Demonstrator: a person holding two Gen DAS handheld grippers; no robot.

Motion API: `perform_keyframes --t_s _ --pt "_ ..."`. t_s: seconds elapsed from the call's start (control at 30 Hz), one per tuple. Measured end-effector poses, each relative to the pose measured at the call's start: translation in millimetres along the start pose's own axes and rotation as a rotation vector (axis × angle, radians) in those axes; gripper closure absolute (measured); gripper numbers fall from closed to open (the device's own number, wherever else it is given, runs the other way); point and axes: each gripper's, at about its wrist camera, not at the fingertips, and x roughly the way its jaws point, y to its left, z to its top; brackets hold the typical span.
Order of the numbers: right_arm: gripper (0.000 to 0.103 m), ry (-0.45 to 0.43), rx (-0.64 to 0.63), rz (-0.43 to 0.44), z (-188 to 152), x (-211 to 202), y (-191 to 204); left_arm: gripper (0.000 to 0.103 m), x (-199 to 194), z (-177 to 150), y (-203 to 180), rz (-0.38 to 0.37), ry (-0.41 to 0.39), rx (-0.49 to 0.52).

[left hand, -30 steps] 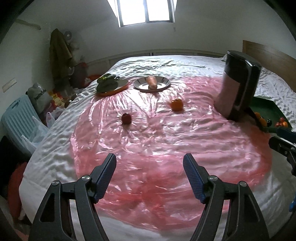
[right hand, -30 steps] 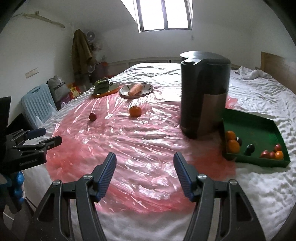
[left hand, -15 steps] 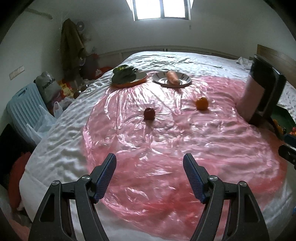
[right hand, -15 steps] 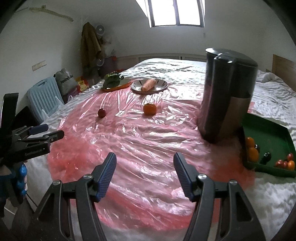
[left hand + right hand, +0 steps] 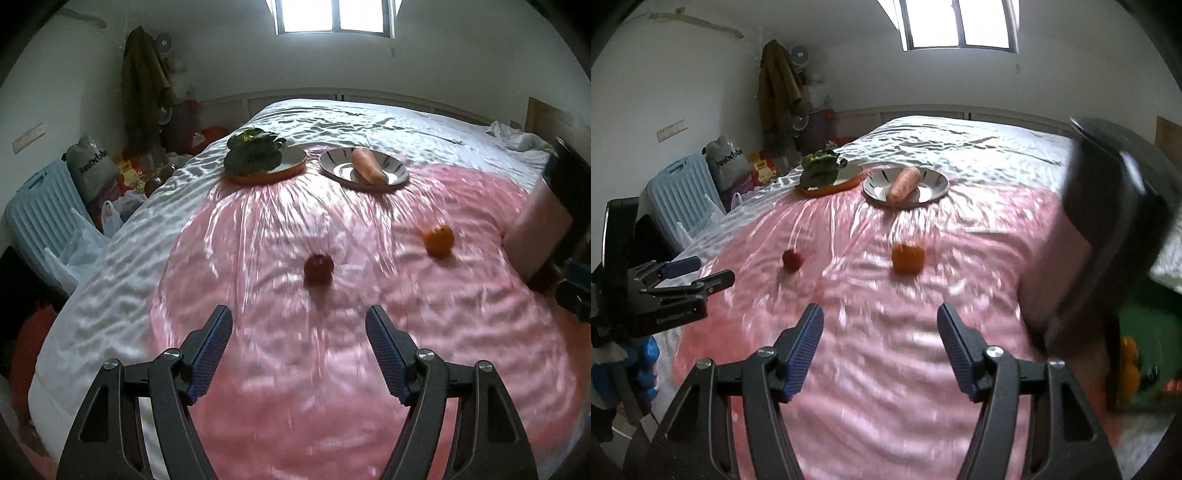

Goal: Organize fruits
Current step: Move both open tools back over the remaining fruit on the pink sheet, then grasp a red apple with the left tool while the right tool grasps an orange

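Note:
A dark red apple [image 5: 318, 268] and an orange [image 5: 438, 240] lie on the pink plastic sheet [image 5: 369, 332] over the bed. My left gripper [image 5: 299, 350] is open and empty, the apple a short way ahead between its fingers. My right gripper [image 5: 879, 341] is open and empty, the orange [image 5: 907, 257] ahead of it and the apple [image 5: 792, 259] to the left. The green tray [image 5: 1145, 332] with several small fruits sits at the right edge, partly hidden by the black appliance. The left gripper [image 5: 698, 273] shows at the left of the right wrist view.
A tall black appliance [image 5: 1108, 229] stands close on the right. A silver plate with a carrot [image 5: 364, 170] and an orange plate with leafy greens [image 5: 264, 158] sit at the far side. A blue chair [image 5: 40, 218] and bags are left of the bed.
Both grippers have moved forward and turned left over the sheet. The apple and orange are nearer, and the appliance and tray have slid toward the right edge. Both stay open.

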Motion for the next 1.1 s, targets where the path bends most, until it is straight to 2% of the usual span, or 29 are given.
perform_keyframes --t_s 0.17,0.5,0.67,0.77,0.87,1.1 --pt "0.000 0.022 -0.021 0.014 27.1 43.1 -1.9 0.034 31.0 16.7 5.2 -0.016 0.020 -0.028" --pt "0.000 0.095 0.000 0.035 39.9 126.2 -13.6 0.044 86.2 28.4 -8.8 -0.055 0.068 0.003" --pt "0.001 0.110 0.006 0.036 43.9 149.5 -19.3 0.052 106.0 28.7 -9.4 -0.064 0.096 -0.004" --pt "0.003 0.115 0.012 0.031 47.1 161.2 -22.2 0.053 113.2 26.6 -9.2 -0.064 0.105 -0.006" --pt "0.011 0.125 0.021 0.027 47.8 170.7 -26.2 0.057 119.8 25.3 -8.7 -0.071 0.114 -0.008" --pt "0.013 0.139 0.044 0.016 46.5 184.1 -35.8 0.059 129.2 24.6 -10.8 -0.074 0.126 -0.002"
